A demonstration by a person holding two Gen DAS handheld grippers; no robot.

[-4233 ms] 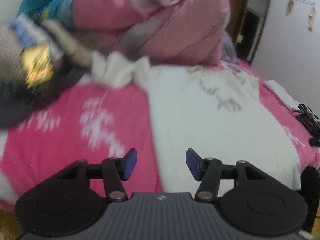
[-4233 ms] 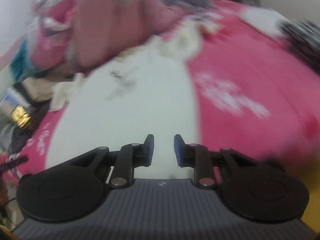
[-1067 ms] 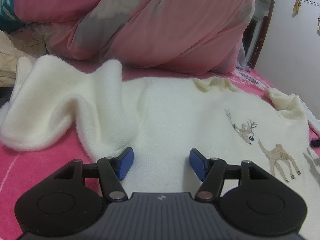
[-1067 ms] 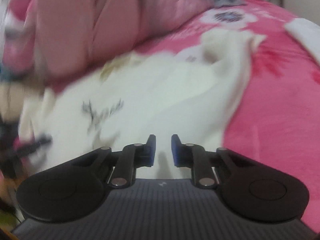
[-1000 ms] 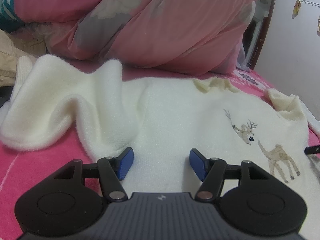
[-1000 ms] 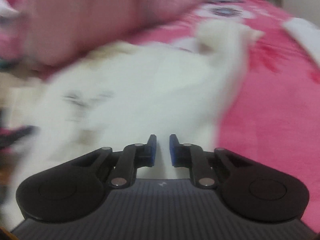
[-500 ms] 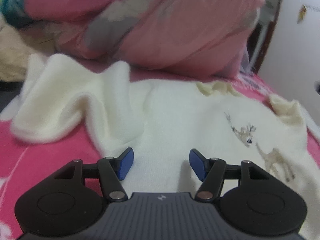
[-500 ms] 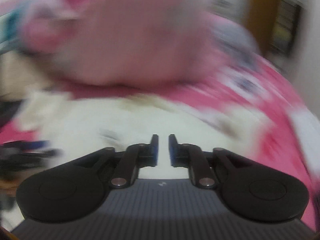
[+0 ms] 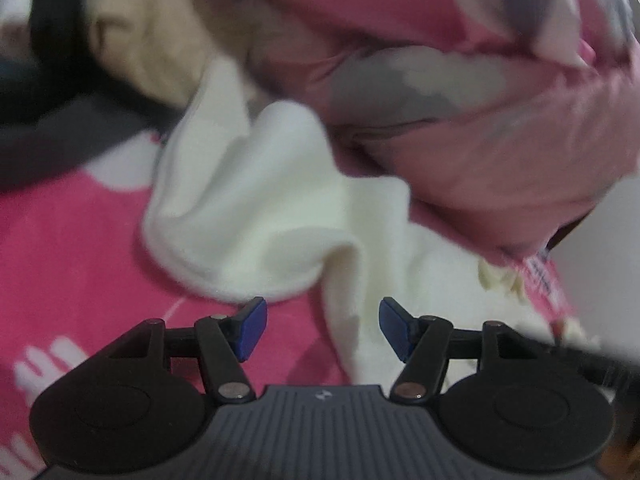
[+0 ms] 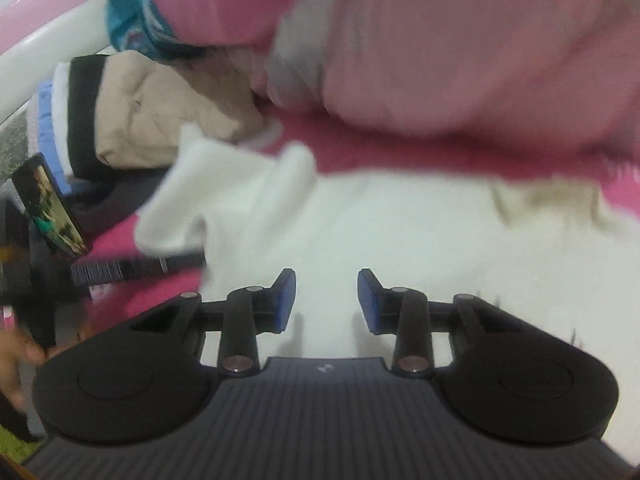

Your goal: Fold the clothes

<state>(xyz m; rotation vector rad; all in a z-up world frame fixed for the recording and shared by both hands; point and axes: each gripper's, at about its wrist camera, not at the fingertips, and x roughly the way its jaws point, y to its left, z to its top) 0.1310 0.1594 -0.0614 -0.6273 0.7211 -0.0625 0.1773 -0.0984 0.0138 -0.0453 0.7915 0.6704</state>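
A cream-white sweater (image 10: 400, 220) lies spread on the pink bed cover (image 9: 68, 240). Its left sleeve (image 9: 256, 216) is bunched in loose folds just ahead of my left gripper (image 9: 320, 328), which hangs open and empty over the sleeve's near edge. In the right wrist view the same sleeve (image 10: 224, 196) sits at the left, and the sweater body fills the middle. My right gripper (image 10: 326, 300) is open low over the sweater body, with nothing between its blue pads. Both views are blurred.
A big pink quilt (image 9: 480, 92) is heaped behind the sweater. Beige and dark clothes (image 10: 160, 112) are piled at the back left. A phone (image 10: 50, 208) with a lit screen stands at the left, with a dark strap (image 10: 132, 268) near it.
My left gripper has swung left, from the sweater body to the bunched sleeve. My right gripper has opened from nearly shut and turned left across the sweater toward the sleeve side.
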